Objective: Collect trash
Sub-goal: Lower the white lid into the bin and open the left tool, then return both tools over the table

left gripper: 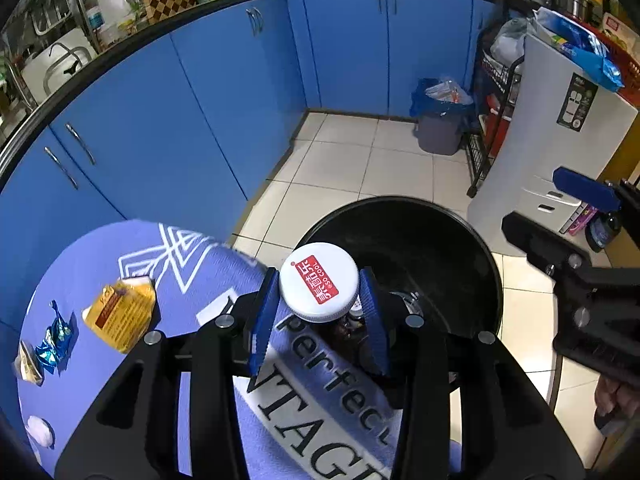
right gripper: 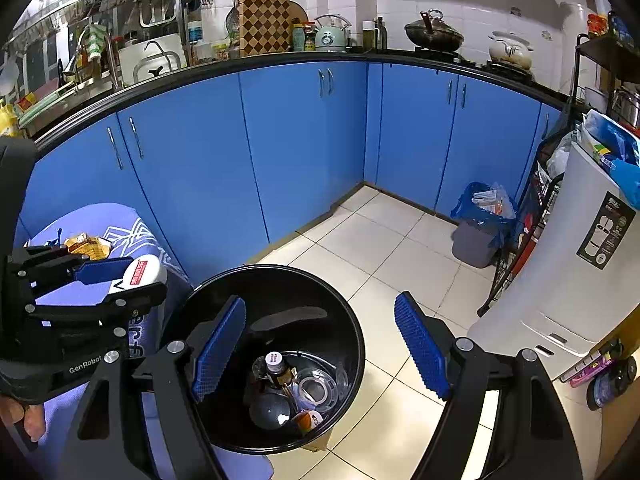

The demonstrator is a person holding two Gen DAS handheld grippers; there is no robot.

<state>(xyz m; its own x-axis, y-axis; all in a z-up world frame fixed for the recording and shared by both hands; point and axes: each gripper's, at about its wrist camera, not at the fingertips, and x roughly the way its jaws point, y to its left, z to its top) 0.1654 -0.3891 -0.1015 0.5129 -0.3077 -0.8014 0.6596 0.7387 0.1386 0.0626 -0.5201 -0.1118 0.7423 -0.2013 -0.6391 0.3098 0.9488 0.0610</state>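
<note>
My left gripper (left gripper: 318,312) pinches a white-capped bottle (left gripper: 319,280) at the round black bin's (left gripper: 490,276) rim; bottles already lie inside. My right gripper (right gripper: 320,348) is spread, empty. On the purple cloth table (left gripper: 80,256) remain a yellow wrapper (left gripper: 120,314), a blue foil wrapper (left gripper: 54,342), and more scraps
</note>
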